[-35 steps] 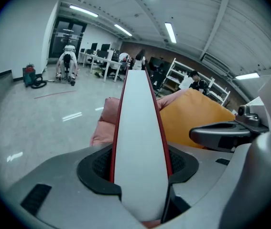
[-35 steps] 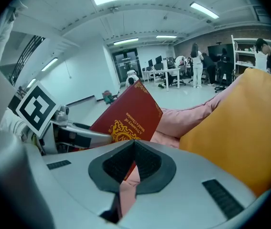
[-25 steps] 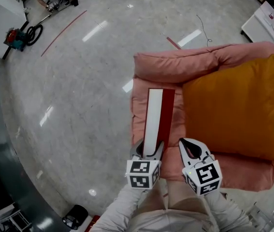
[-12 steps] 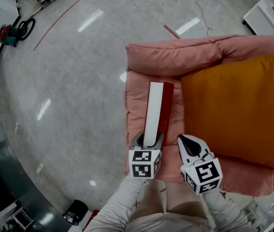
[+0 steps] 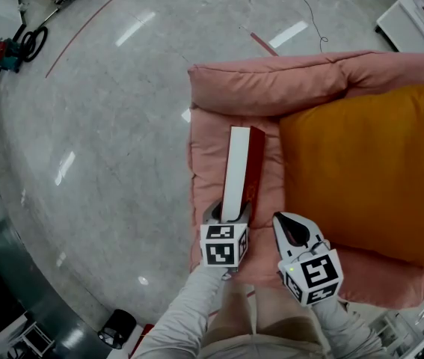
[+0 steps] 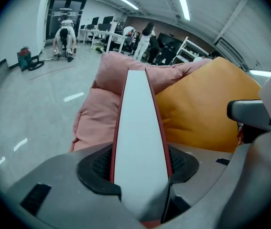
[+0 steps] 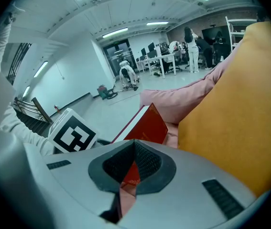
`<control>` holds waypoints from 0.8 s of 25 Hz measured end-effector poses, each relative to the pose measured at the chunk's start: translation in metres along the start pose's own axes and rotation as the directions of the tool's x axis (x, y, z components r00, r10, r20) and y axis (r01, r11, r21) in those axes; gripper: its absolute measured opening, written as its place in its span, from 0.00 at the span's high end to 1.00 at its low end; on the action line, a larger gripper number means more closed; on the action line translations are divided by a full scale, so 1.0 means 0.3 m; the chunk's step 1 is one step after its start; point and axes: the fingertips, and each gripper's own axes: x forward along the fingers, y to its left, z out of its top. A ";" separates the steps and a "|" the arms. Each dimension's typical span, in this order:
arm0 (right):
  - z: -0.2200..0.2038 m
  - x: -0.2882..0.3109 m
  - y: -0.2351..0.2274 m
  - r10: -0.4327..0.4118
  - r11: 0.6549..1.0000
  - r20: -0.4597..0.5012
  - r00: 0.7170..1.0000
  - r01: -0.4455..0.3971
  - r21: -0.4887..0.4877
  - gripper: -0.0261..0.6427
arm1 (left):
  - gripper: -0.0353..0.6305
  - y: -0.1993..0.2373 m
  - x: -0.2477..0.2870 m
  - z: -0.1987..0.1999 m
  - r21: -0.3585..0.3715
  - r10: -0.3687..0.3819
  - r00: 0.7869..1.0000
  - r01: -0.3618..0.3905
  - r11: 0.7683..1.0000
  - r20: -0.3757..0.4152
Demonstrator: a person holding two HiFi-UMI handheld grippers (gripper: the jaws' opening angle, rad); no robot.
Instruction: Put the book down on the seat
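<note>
A red book point(image 5: 235, 172) stands on edge with its white page side up, and my left gripper point(image 5: 227, 214) is shut on its near end. It hangs over the left part of the pink seat point(image 5: 208, 155), beside a big orange cushion point(image 5: 361, 170). In the left gripper view the book point(image 6: 137, 128) runs straight out between the jaws of the left gripper point(image 6: 140, 168). My right gripper point(image 5: 286, 224) is shut and holds nothing, just right of the book. The right gripper view shows the book's red cover point(image 7: 147, 125) past the right gripper point(image 7: 133, 163).
A pink bolster point(image 5: 271, 88) forms the far side of the seat. Polished grey floor point(image 5: 107, 148) lies to the left, with a red and blue vacuum point(image 5: 6, 51) far off. A white table point(image 5: 417, 17) stands at the top right. People point(image 6: 66, 37) work in the background.
In the head view the seat has slid left and up, so it lies further under the book. Both grippers keep their places and their grips.
</note>
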 end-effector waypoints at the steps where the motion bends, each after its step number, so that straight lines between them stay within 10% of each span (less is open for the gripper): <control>1: 0.000 0.003 0.001 0.001 1.000 0.000 1.000 -0.001 0.001 0.95 | 0.57 0.005 0.009 -0.002 -0.005 -0.001 1.000 0.001 1.000 -0.006; 20: -0.003 -0.017 0.068 0.033 0.999 0.008 0.999 -0.033 -0.013 0.95 | 0.52 0.076 0.016 -0.057 -0.026 0.023 0.993 -0.026 0.999 -0.113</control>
